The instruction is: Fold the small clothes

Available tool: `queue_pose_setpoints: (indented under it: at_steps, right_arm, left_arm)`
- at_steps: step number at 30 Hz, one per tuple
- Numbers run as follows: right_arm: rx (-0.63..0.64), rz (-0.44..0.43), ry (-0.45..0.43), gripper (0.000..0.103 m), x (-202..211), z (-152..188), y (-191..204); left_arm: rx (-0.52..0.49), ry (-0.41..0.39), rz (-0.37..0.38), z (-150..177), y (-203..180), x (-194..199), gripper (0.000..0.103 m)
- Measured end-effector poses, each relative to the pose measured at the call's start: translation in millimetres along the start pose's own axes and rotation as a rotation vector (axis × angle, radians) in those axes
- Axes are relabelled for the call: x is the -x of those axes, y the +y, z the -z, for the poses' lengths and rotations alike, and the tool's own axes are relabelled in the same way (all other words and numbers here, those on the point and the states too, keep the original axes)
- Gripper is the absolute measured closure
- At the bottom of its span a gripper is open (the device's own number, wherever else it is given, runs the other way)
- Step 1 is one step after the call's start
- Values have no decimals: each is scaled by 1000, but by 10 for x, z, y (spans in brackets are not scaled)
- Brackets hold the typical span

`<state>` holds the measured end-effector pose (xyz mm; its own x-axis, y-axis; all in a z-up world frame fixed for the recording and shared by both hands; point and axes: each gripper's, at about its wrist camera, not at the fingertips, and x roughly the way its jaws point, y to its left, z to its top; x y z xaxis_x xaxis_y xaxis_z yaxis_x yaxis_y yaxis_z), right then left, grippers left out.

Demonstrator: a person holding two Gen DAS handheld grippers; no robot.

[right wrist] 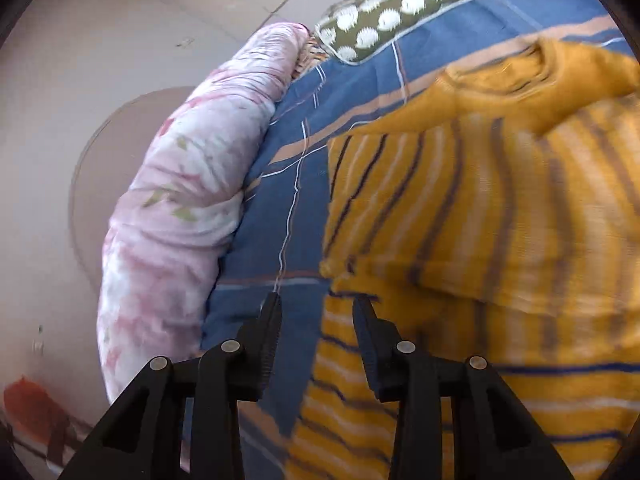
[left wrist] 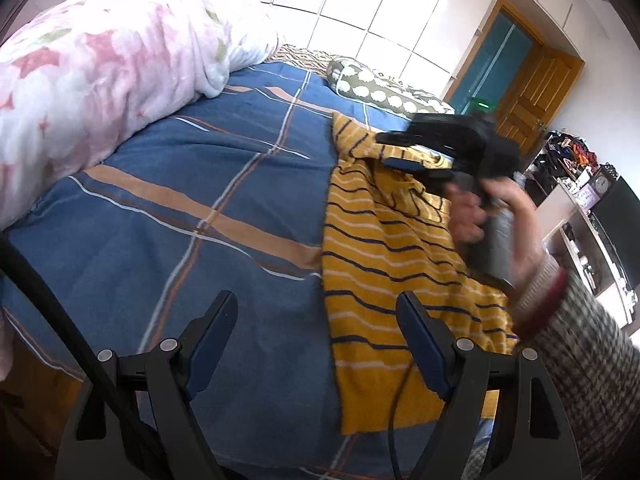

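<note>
Spread wide and empty, the left gripper (left wrist: 316,344) hovers beside the mustard-yellow knitted sweater with navy stripes (left wrist: 384,248) on the blue checked bed (left wrist: 200,184); the right gripper (right wrist: 316,312), jaws parted around nothing, could let the folded sleeve slip back.

Your left wrist camera rides behind the left gripper (left wrist: 316,344), tilted down over the bed (left wrist: 168,184) from near its edge. It faces across the blue sheet toward the wardrobe (left wrist: 360,8) and door (left wrist: 536,92), with the quilt (left wrist: 100,64) at far left. Fairly high; wide sweep. The right gripper (left wrist: 404,152) and your hand (left wrist: 468,216) show at right, blurred.

Your right wrist camera sits behind its own fingers (right wrist: 272,320), much nearer the sweater (right wrist: 480,220), which fills the right half, blurred. It faces toward the quilt (right wrist: 180,200) and wall (right wrist: 60,120).

Both views share sweater (left wrist: 380,248), sheet (right wrist: 296,216), quilt and spotted pillow (left wrist: 380,88) (right wrist: 400,8).
</note>
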<state>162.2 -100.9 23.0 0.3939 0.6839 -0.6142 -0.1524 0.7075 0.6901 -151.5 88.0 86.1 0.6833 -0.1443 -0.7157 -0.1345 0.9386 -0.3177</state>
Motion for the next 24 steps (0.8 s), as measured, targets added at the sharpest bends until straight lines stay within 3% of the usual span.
queue_pose_setpoints:
  at_steps: [3,4,5,6,8,13,18,20,24]
  right_arm:
    - [14,164,-12,63,-334,-89,60]
    - [16,204,-15,68,-386,-94,67]
    - [17,228,-20,89,-420,-95,77]
    - [25,241,-33,95,-434,-80,92]
    - [78,265,-66,95,-444,-31,213]
    - [165,229,-20,95,-663,72,535]
    - [185,199,97,94,-982,200,586]
    - [174,187,113,94,-902,279,547]
    - [250,82,77,93,-157,328,494]
  left_arm:
    - [-3,2,-2,15,109,-31,23]
    - [6,11,3,25,168,-62,23]
    - [14,16,6,31,209,-81,23]
    - [23,21,9,39,252,-100,23]
    - [42,27,17,57,342,-131,23]
    - [60,40,28,82,418,-183,23]
    - [50,40,23,108,403,-152,23]
    - [41,37,17,94,390,-144,23]
    - [29,24,17,90,361,-91,23]
